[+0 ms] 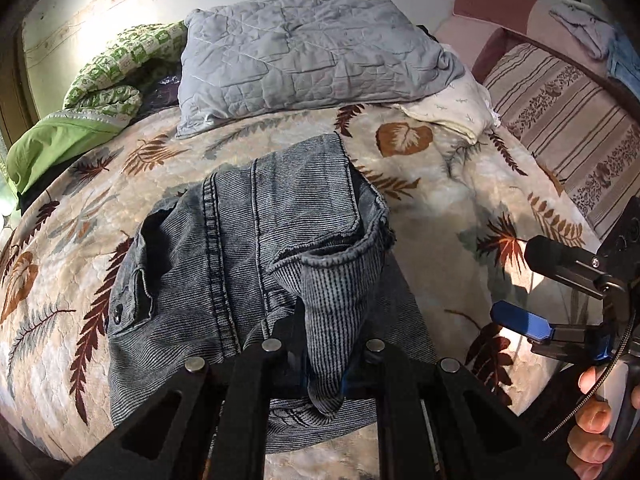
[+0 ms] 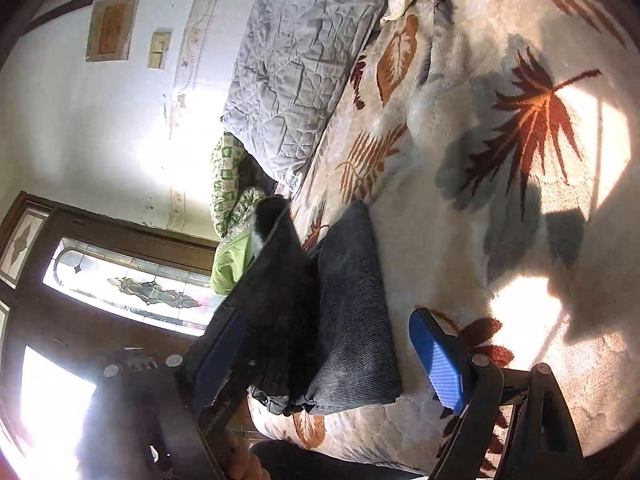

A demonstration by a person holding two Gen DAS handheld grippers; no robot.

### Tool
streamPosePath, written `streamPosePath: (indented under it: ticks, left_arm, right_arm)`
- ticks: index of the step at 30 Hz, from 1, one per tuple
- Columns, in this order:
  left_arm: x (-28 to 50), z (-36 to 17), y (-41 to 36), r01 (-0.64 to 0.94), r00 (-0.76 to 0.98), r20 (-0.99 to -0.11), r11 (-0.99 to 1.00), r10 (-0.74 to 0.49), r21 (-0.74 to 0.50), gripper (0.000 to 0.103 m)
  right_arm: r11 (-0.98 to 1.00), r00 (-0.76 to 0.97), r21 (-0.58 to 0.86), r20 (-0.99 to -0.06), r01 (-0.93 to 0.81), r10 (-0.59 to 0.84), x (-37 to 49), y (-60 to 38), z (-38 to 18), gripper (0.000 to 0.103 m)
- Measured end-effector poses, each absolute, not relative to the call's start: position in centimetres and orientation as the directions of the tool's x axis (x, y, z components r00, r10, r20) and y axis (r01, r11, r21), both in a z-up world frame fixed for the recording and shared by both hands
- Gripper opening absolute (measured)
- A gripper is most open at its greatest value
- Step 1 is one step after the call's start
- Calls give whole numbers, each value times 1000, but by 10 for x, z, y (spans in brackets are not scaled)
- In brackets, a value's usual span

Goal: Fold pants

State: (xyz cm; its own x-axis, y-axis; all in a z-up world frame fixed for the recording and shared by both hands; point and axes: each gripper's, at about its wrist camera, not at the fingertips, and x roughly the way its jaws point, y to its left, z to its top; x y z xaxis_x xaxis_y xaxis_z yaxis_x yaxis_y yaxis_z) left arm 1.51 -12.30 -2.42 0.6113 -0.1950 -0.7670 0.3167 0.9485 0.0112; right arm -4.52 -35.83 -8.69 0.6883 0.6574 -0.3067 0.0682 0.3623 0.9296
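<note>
Grey-blue corduroy pants point(image 1: 248, 264) lie bunched on a leaf-patterned bedspread point(image 1: 432, 200), with the waistband and a button at the left. My left gripper point(image 1: 324, 344) is shut on a raised fold of the pants fabric, which hangs between its black fingers. My right gripper point(image 1: 520, 292) is off to the right over the bedspread and stands open, apart from the pants, with a hand point(image 1: 592, 420) on its handle. In the right wrist view the right gripper point(image 2: 328, 340) is wide open. The pants point(image 2: 352, 320) lie beyond its blue pads point(image 2: 440, 364), and no pad presses on them.
A grey quilted pillow point(image 1: 304, 52) and a cream pillow point(image 1: 452, 108) lie at the head of the bed. A green patterned quilt point(image 1: 108, 76) is bunched at the back left. A striped couch point(image 1: 560, 120) runs along the right. A glass-panelled door point(image 2: 120, 280) stands past the bed's edge.
</note>
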Motion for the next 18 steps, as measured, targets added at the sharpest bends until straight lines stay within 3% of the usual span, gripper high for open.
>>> streamPosePath:
  ticks: [7,14,15,16,18]
  left_arm:
    - [8,-2,-122,294,648,-743,955,-169,40,11]
    - [20,-56,-139,335,516,-840,942,-168,18,11]
    - [17,-52,-139,354,507,-840,935,-193,-1,20]
    - [16,-47,-138,376,483,-843,925,-238,-47,36]
    - [10,-32,-132,426,431,-827,889,-360,-165,50]
  right_arm:
    - [356,665,932,-307,65,681,-44,-351,-92,87]
    - [376,663,924,-324,69,675,-44,-346,-92,87]
    - [378,661,923,-327,71,676,-44,-346,-93,87]
    - [377,660,923,-329,75,676,-45,-346,-94,87]
    - [379,662,922,-337,87,670,-45,-348,-96,87]
